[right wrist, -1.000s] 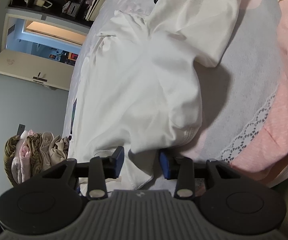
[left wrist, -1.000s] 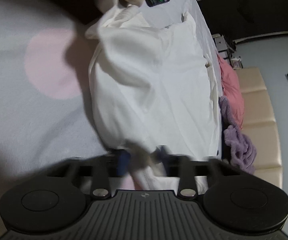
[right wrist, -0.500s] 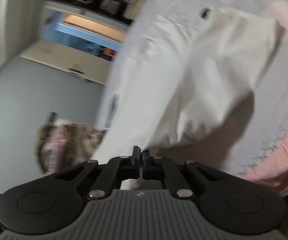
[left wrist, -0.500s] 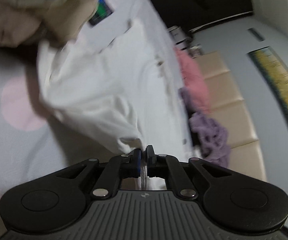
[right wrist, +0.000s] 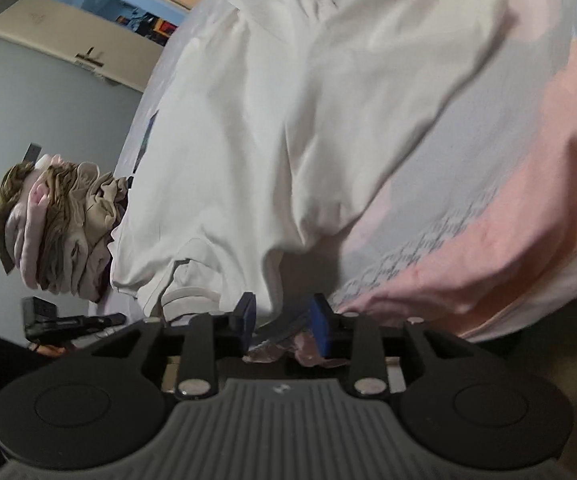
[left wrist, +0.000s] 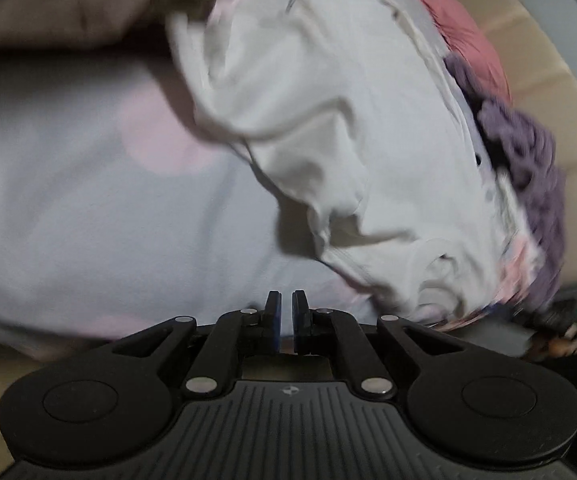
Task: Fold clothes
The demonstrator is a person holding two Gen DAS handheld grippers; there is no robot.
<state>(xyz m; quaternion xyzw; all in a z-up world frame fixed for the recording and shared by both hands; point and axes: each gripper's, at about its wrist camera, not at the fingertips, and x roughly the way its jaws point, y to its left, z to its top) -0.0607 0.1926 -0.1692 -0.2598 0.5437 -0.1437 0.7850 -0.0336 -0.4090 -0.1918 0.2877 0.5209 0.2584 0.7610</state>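
Observation:
A white shirt [left wrist: 340, 120] lies rumpled on the bed, with a thick fold across it. It also shows in the right wrist view [right wrist: 288, 120], one part folded over the body. My left gripper [left wrist: 283, 304] is nearly shut with a thin gap between its blue pads and holds nothing; the shirt lies apart from it, up and to the right. My right gripper [right wrist: 284, 316] is open, its pads at the shirt's near edge with no cloth between them.
The bed sheet [left wrist: 88, 200] is pale grey with pink dots. Purple [left wrist: 528, 152] and pink clothes [left wrist: 464, 36] lie at the bed's far edge. A stack of folded beige and pink clothes [right wrist: 56, 224] stands at the left. A pink blanket [right wrist: 528, 208] lies at the right.
Both grippers closed on the shirt's edge, lifted and carried it over, then let go. The shirt now lies folded; the right gripper has opened and the left holds no cloth.

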